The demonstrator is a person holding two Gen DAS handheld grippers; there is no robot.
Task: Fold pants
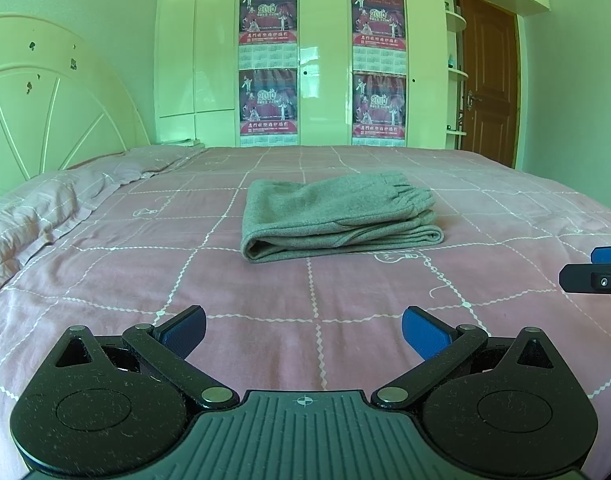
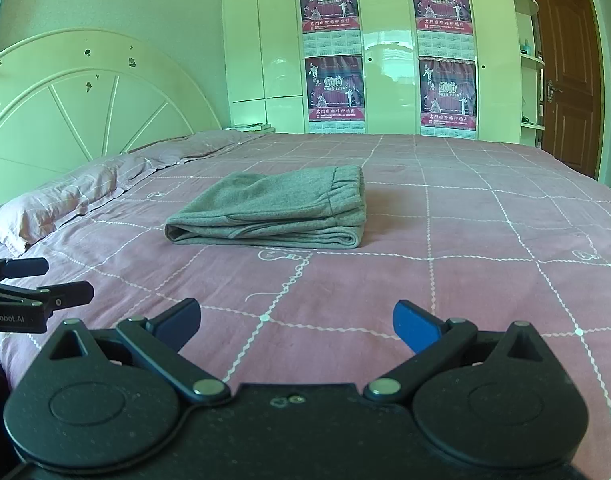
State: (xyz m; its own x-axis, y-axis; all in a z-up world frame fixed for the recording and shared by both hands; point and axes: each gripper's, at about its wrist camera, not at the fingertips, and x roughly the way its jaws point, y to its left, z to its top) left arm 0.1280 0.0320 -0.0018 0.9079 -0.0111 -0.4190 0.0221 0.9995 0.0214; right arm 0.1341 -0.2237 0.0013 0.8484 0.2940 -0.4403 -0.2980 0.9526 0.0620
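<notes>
Grey pants lie folded in a compact stack on the pink checked bed; they also show in the right wrist view, elastic waistband on the right side. My left gripper is open and empty, held well short of the pants above the bedspread. My right gripper is open and empty too, also short of the pants. The right gripper's fingers show at the right edge of the left wrist view; the left gripper's fingers show at the left edge of the right wrist view.
The pink bedspread covers the bed. Pillows lie at the left by the white headboard. A white wardrobe with posters stands behind the bed. A brown door is at the far right.
</notes>
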